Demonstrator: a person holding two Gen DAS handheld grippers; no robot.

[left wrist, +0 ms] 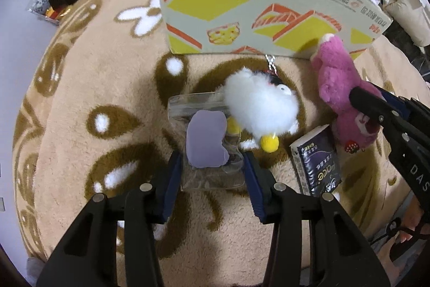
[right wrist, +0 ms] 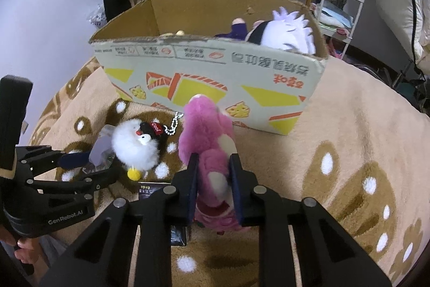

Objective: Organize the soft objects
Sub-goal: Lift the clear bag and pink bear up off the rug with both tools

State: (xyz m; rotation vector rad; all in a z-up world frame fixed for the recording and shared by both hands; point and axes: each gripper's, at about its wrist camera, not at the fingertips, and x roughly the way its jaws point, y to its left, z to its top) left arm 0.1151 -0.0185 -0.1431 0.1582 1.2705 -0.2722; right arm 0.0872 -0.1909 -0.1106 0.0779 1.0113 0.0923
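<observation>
Nearest, the right claw (right wrist: 213, 187) is clamped on the pink plush bear (right wrist: 208, 141), while the left claw (left wrist: 212, 174) pinches a clear pouch (left wrist: 207, 141) holding a lilac piece. Between them on the fleece blanket (right wrist: 349, 125) lie a fluffy white penguin charm (left wrist: 262, 109) and a dark tissue packet (left wrist: 317, 160). Beyond stands the cardboard box (right wrist: 209, 77), one plush already inside. Both grasps look made; next, I judge, comes lifting over the near wall.
</observation>
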